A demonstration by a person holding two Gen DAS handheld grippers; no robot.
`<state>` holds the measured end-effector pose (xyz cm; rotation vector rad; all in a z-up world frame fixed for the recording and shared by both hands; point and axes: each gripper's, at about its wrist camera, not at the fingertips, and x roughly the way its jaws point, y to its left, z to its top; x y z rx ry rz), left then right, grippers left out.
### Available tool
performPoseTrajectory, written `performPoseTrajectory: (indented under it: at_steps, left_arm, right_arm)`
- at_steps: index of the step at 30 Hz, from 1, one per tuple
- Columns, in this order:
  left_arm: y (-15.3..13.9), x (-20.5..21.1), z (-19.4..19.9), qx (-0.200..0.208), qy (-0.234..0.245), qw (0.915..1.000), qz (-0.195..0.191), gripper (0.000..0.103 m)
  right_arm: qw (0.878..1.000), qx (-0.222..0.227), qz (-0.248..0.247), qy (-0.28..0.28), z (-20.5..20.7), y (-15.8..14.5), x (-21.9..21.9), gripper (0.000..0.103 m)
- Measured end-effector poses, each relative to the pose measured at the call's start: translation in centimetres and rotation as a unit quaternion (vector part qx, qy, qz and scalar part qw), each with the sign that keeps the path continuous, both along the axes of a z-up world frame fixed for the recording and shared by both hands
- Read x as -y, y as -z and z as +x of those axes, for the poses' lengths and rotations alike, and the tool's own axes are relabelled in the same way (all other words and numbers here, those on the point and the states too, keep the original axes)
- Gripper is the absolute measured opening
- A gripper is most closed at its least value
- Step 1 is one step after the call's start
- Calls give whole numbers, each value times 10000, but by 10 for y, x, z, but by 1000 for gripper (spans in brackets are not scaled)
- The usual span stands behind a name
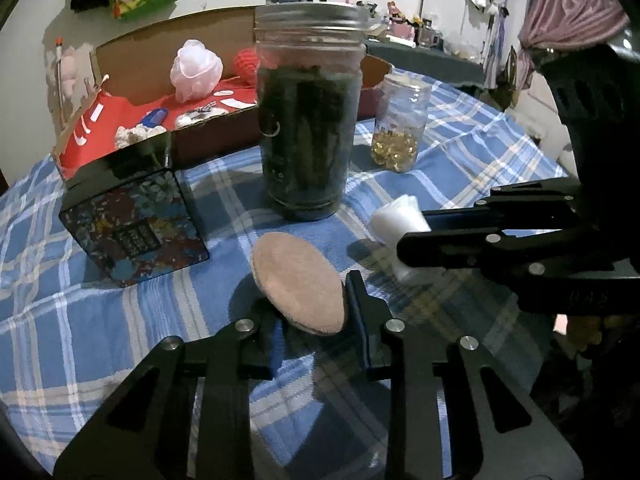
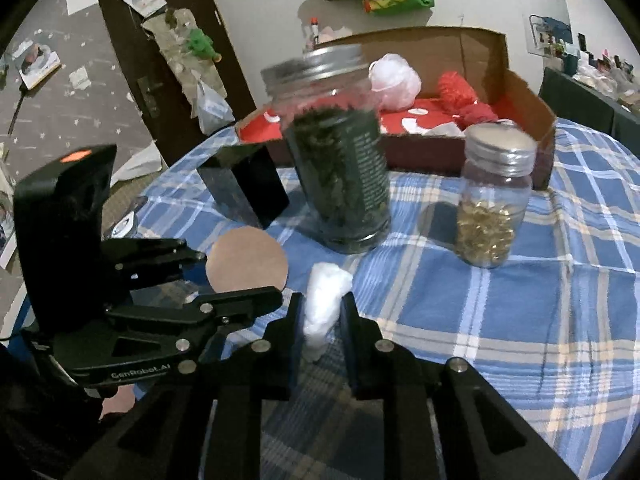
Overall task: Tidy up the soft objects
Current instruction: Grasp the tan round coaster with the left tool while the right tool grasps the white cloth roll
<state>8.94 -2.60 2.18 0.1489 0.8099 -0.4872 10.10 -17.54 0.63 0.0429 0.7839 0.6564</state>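
Observation:
My left gripper (image 1: 316,312) is shut on a round tan pad (image 1: 298,284), held tilted on edge above the blue plaid cloth; the pad also shows in the right wrist view (image 2: 247,259). My right gripper (image 2: 320,312) is shut on a white cotton wad (image 2: 325,304), seen in the left wrist view (image 1: 396,220) to the right of the pad. A cardboard box (image 1: 208,46) with a red lining stands at the back; it holds a pink mesh puff (image 1: 196,70) and a red knitted item (image 1: 246,65).
A tall glass jar of dark green leaves (image 1: 306,120) stands just ahead of both grippers. A smaller jar of yellow capsules (image 1: 400,120) is to its right. A black floral box (image 1: 132,216) lies at the left. The table edge drops off at the left (image 2: 160,184).

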Motion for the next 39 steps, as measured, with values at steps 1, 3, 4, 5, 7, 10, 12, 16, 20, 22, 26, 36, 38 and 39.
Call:
performPoseTrajectory:
  at_steps: [1,3,4,5,7,10,12,16,20,22,26,36,38,39]
  left_arm:
    - [-1,-1,0,2,-2,10000,-38,25]
    - [-2,-1,-2,44,-18,10000,-78,25]
    - [-3,-1,-2,31,13,10000,-91,25]
    - [-4,-1,-3,23,30,9999,-108,25]
    - [-4,-2,-4,23,-4,9999,-100,25]
    - [-2,-8,-6,-38,-84,9999,-104,26]
    - [2,-13,-6,-79,-181,9998,-49,26]
    - [2,-23,-7,-118,-280,9995,-103,37]
    - [-2,-28,-12,145,-456,9988,47,70]
    - [-2,-30,-11,127,-469,9988,114,70]
    - [-2,-28,-8,261,-497,9977,380,70]
    - [4,-17,-5,322,-245,9971,645,52]
    - [3,-18,-7,342,-265,9973,593,49]
    - [3,-18,-9,342,-266,9975,557,49]
  right_arm:
    - [10000,13,14,2,-1,-1,1,19]
    - [10000,53,20,23,-3,-4,2,19]
    - [10000,48,29,16,-3,-4,3,19]
    - [10000,42,38,6,-3,-5,3,19]
    - [10000,47,12,-5,-3,-4,3,19]
    - [10000,10,-26,7,-6,-3,3,19]
    - [9999,-3,-136,49,-7,-1,4,19]
    - [9989,-11,-426,197,-8,5,4,30]
    - [9965,207,-711,386,-13,6,0,70]
    - [9949,366,-802,484,-18,5,-2,71]
    - [9895,743,-955,791,-28,6,-8,71]
    - [9850,983,-1026,978,-26,18,-18,35]
    - [9849,1064,-983,944,-29,16,-19,25]
    - [9853,1078,-938,939,-29,15,-18,24]
